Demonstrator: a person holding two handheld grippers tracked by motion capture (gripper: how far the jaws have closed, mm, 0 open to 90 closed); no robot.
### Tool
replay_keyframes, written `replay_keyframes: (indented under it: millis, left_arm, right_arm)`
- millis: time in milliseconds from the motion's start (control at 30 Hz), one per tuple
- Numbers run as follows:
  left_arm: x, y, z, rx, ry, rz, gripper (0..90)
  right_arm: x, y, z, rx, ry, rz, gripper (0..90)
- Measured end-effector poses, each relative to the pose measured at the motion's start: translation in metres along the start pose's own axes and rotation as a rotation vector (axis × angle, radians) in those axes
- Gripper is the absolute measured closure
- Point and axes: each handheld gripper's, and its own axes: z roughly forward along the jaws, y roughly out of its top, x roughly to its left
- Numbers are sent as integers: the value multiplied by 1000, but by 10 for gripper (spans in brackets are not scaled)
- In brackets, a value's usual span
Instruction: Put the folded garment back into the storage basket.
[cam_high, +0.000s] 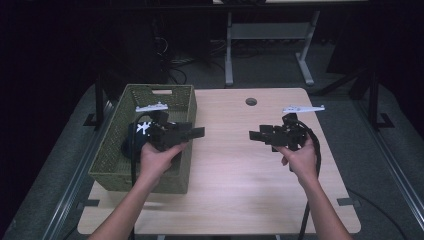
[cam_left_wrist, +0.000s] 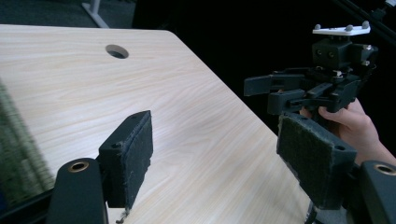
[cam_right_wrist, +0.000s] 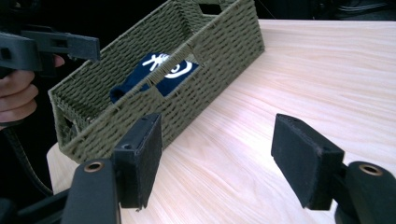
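Hovering – left gripper (cam_high: 199, 132), right gripper (cam_high: 255, 135) spread, empty; basket (cam_high: 117, 150) holds cloth (cam_right_wrist: 159, 77)

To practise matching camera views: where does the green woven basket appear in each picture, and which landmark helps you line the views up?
High view: the green woven basket stands at the table's left edge, under the left gripper.
Left gripper view: a blurred strip of it at the left edge.
Right gripper view: upper left, running diagonally, a dark blue cloth inside.
Shared landmark: the light wooden tabletop.
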Motion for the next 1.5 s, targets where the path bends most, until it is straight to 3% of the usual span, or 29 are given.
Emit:
replay_keyframes:
  millis: [667, 1200, 1500]
  left_arm:
    - [-27, -18, 37, 49, -58, 36, 261]
    - [-44, -33, 60, 75, -85, 54, 258]
    - [-51, -48, 72, 91, -96, 83, 256]
  right_arm:
    - [-28, -36, -42, -3, -95, 36, 330]
    - [-45, -66, -63, 25, -166, 51, 325]
    - [-54, -87, -74, 23, -199, 66, 322]
